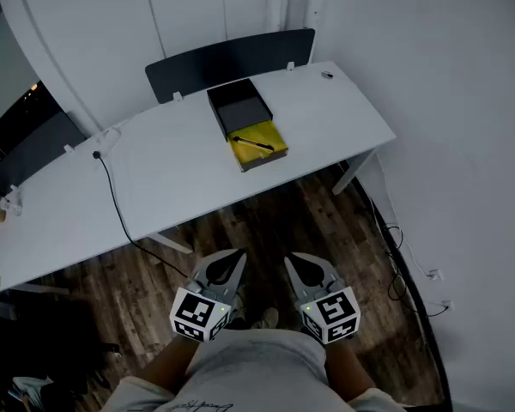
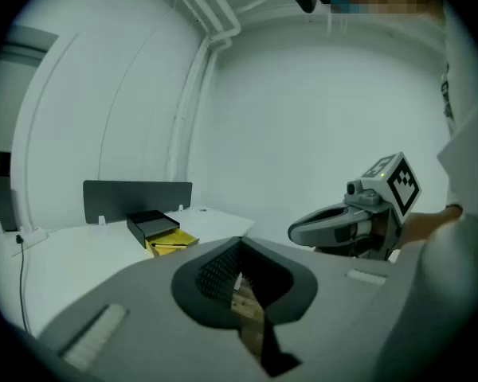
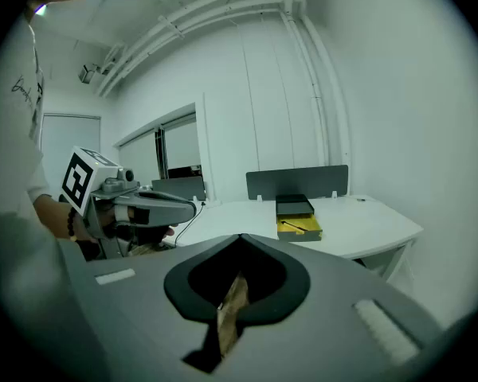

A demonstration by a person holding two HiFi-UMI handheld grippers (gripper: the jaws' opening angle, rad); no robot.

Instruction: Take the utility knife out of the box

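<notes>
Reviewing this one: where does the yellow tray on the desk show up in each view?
Head view: the yellow tray sits upper centre on the white desk, next to the black box.
Left gripper view: the tray is left of centre, at mid-height.
Right gripper view: the tray is right of centre.
Shared landmark: the dark divider panel behind it.

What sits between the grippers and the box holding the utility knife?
From the left gripper and right gripper, the head view shows only wood floor, then bare white tabletop up to the box.
</notes>
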